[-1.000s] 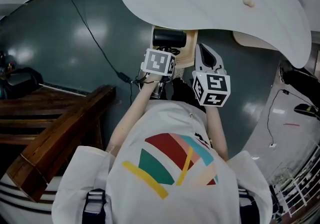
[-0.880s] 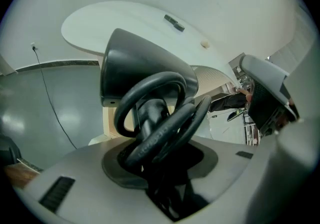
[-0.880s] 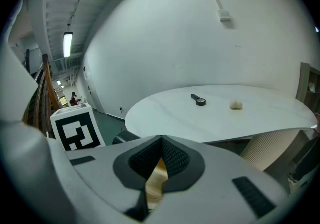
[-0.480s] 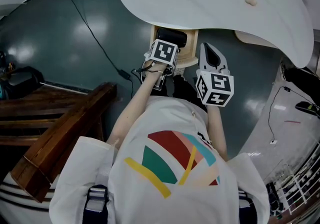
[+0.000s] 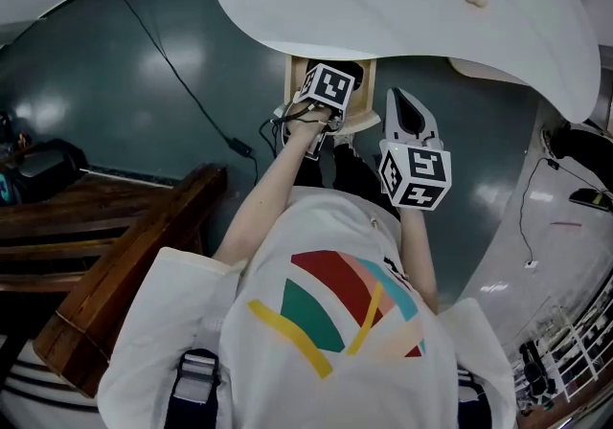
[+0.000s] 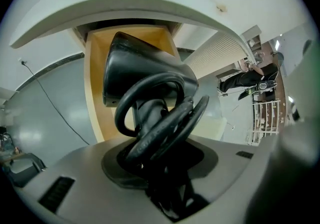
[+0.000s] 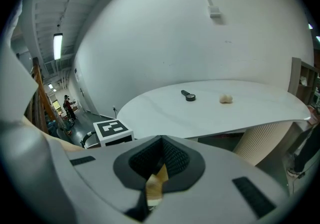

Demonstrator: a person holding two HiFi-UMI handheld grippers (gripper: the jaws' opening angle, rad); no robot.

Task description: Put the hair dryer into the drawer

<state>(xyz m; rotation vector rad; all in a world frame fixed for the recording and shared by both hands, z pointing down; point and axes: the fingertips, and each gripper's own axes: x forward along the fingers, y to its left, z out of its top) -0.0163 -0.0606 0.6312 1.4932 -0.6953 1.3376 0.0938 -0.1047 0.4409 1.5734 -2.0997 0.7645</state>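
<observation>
One hair dryer (image 6: pixel 145 78), cord coiled — clamped in left gripper (image 5: pixel 330 82), now lowered toward the open wooden drawer (image 5: pixel 292 82), upper centre; release likely next. Right gripper (image 5: pixel 407 116) — jaws together, empty, alongside.

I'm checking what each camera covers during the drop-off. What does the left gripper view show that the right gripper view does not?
Only the left gripper view: the black hair dryer with its coiled cord, clamped in the left gripper, in front of the open wooden drawer.

Only the right gripper view: the left gripper's marker cube, ceiling strip lights and the right gripper, jaws together.

Both: the white table with a small black tool and a pale lump on top.
</observation>
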